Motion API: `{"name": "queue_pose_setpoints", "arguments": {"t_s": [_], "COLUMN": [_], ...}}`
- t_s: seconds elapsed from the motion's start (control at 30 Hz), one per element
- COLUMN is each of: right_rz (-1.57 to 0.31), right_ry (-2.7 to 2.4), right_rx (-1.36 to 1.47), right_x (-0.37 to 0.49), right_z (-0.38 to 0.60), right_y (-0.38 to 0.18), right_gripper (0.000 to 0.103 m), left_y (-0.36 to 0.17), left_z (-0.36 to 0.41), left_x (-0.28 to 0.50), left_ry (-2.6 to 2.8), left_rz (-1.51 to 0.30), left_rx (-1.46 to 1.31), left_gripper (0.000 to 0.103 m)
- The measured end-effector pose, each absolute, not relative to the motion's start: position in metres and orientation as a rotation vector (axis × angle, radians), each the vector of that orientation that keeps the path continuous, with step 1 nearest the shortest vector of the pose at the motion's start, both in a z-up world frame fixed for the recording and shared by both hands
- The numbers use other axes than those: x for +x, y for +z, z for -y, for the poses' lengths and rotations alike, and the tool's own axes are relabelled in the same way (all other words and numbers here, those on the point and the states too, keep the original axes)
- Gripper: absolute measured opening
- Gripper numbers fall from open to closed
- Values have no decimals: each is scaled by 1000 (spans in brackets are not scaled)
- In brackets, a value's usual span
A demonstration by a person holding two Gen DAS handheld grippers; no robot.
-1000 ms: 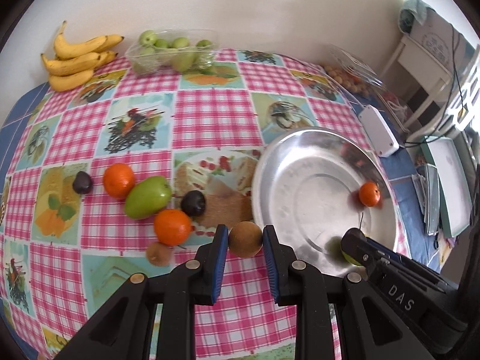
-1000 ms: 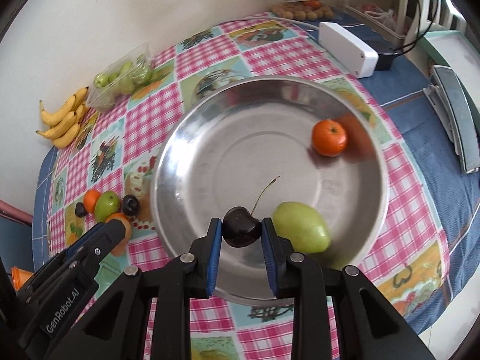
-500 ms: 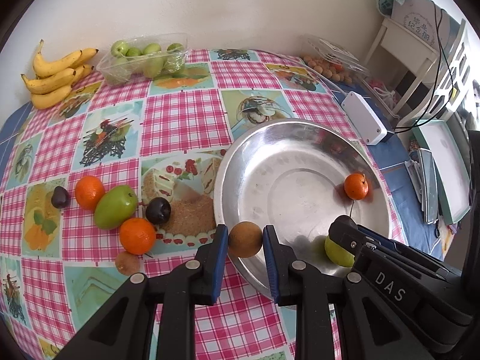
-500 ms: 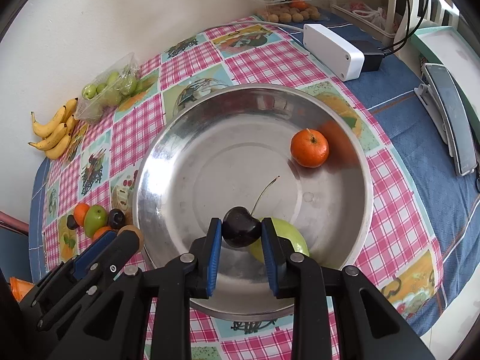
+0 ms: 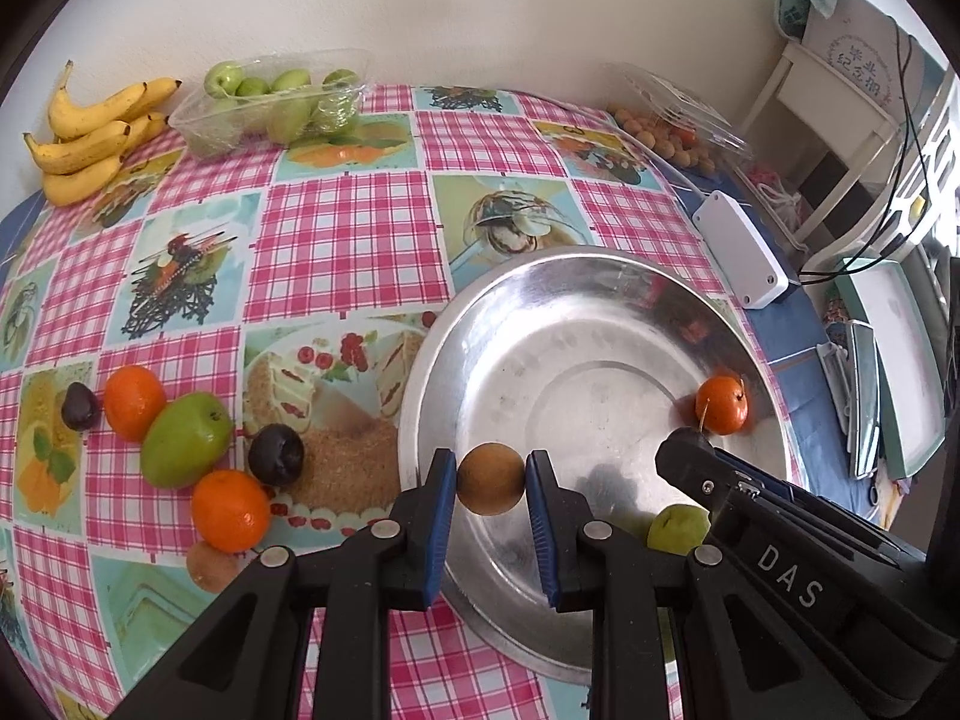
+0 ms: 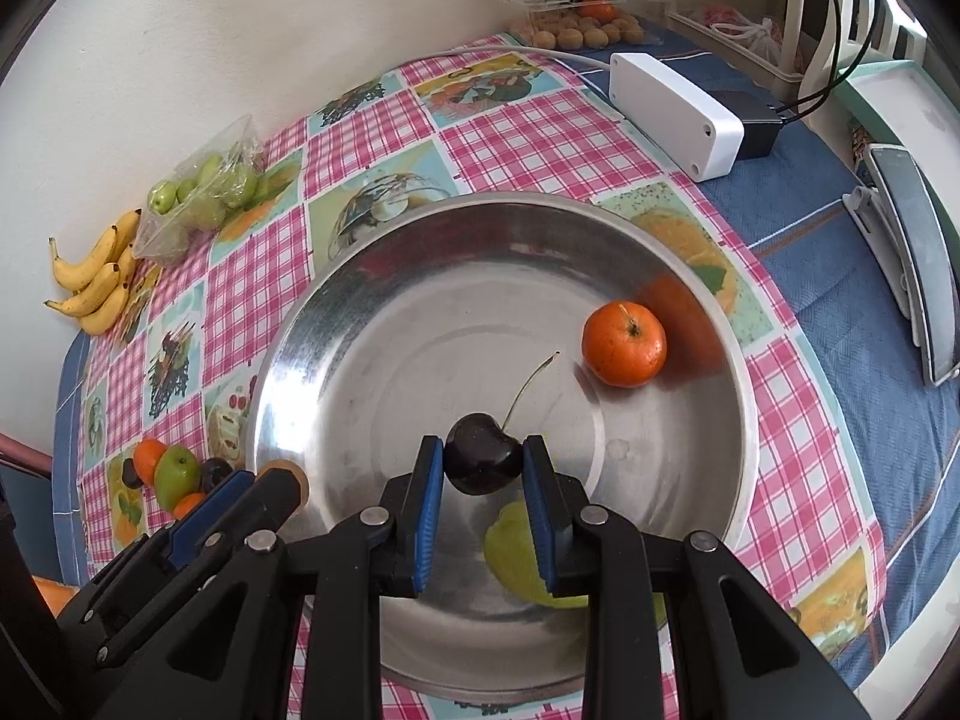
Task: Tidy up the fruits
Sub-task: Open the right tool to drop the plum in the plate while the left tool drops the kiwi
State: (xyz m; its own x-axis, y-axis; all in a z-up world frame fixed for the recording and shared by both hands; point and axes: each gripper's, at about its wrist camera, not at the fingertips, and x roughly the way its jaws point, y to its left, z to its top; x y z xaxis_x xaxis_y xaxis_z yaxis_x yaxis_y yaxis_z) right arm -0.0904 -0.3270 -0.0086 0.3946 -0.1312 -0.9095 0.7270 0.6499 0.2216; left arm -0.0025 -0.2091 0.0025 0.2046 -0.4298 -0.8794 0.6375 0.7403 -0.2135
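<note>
Landmark: steel bowl (image 5: 480,324) on the checked tablecloth (image 5: 342,240); every place below is given from it

Left gripper (image 5: 491,480): jaws nearly shut, pads clamped on a round brown fruit (image 5: 491,479); it hangs over the bowl's near-left rim, just inside the edge

Right gripper (image 6: 483,462): jaws nearly shut, pads pinching a dark cherry (image 6: 482,461), stem pointing up toward the bowl's far right; it hangs over the bowl's near floor

Key relation: both held fruits lie above the bowl, so the drop looks to be straight down; the right one is deeper inside, the left one close to the rim and likelier to roll out

In the bowl: a mandarin (image 6: 624,345) by the right wall, a green fruit (image 6: 516,552) at the near wall, right under the right gripper

Left of the bowl: two oranges (image 5: 230,510), a green apple (image 5: 185,447), two dark plums (image 5: 276,453), a small brown fruit (image 5: 210,567), all apart from the rim

Judgement: releasing comes next
</note>
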Motion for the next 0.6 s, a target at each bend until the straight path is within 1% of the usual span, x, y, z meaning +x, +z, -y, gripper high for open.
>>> {"name": "queue_pose_setpoints", "arguments": {"t_s": [0.6], "right_rz": [-1054], "right_ry": [-610], "right_rx": [693], "right_x": [-77], "right_z": [339], "right_y": [-21], "right_gripper": [29], "left_y": [-14], "left_z": [222], "left_x": [6], "left_ry": [-748], "left_rz": [-1168], "left_rx": [214], "left_gripper": [26]}}
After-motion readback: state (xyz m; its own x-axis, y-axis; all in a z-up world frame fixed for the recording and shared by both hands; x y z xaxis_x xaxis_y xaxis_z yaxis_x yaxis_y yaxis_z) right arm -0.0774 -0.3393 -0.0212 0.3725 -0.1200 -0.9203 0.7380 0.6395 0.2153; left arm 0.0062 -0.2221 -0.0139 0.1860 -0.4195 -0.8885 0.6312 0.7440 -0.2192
